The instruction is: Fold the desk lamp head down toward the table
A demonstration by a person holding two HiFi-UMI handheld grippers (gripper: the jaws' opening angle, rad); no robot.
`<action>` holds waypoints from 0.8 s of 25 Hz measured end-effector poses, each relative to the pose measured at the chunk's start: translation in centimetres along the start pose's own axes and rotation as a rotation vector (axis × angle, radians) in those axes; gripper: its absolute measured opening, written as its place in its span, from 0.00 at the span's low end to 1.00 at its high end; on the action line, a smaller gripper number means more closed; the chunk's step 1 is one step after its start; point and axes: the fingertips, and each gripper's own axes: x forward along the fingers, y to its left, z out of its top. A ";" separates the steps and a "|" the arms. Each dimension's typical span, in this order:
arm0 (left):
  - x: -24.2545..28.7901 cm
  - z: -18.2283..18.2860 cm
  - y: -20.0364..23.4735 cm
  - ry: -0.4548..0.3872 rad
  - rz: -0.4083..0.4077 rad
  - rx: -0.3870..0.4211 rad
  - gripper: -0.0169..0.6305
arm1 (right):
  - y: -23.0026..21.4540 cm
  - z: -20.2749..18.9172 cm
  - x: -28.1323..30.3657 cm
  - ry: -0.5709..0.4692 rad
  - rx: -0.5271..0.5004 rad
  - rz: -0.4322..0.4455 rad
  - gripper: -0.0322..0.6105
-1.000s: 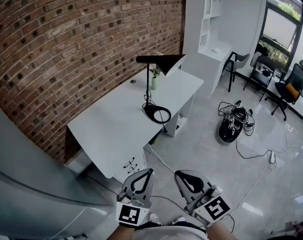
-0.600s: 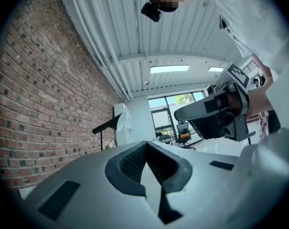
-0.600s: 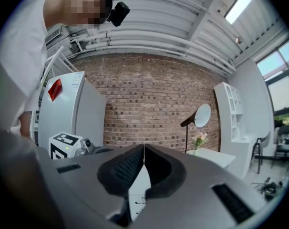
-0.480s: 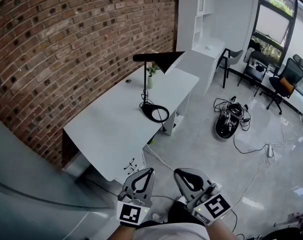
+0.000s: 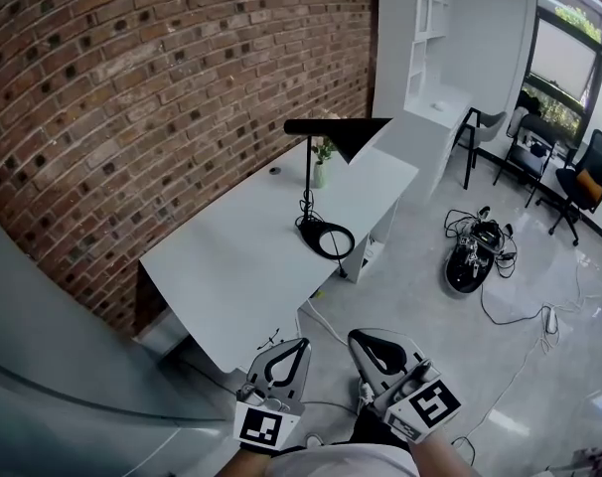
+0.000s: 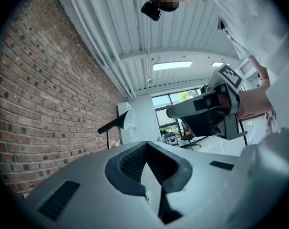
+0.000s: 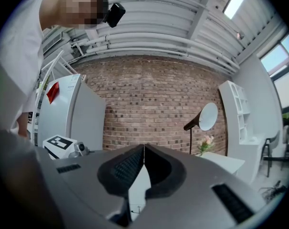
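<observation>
Desk lamp (image 5: 353, 133) stands on white desk (image 5: 231, 266), head up and level. Left gripper (image 5: 297, 344) and right gripper (image 5: 357, 337) sit side by side near the body, pointing level, well apart from the lamp. Both jaw pairs pressed together, empty.

Right gripper (image 7: 144, 148) is filling the lower centre, jaws pressing together with nothing between them. Desk lamp (image 7: 209, 117) is standing at centre right, its round head facing the camera, beside a small flower plant (image 7: 205, 144) on the white table (image 7: 225, 163). Brick wall (image 7: 149, 99) is running behind.
</observation>
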 end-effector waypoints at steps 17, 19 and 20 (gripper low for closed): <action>12.5 -3.4 1.9 0.061 0.078 -0.039 0.04 | -13.0 0.8 4.0 -0.022 0.014 0.085 0.08; 14.3 -3.5 2.0 0.067 0.089 -0.049 0.04 | -14.7 1.4 4.4 -0.029 0.008 0.097 0.08; 15.2 -3.6 2.1 0.071 0.094 -0.051 0.04 | -15.6 1.7 4.6 -0.034 0.004 0.103 0.08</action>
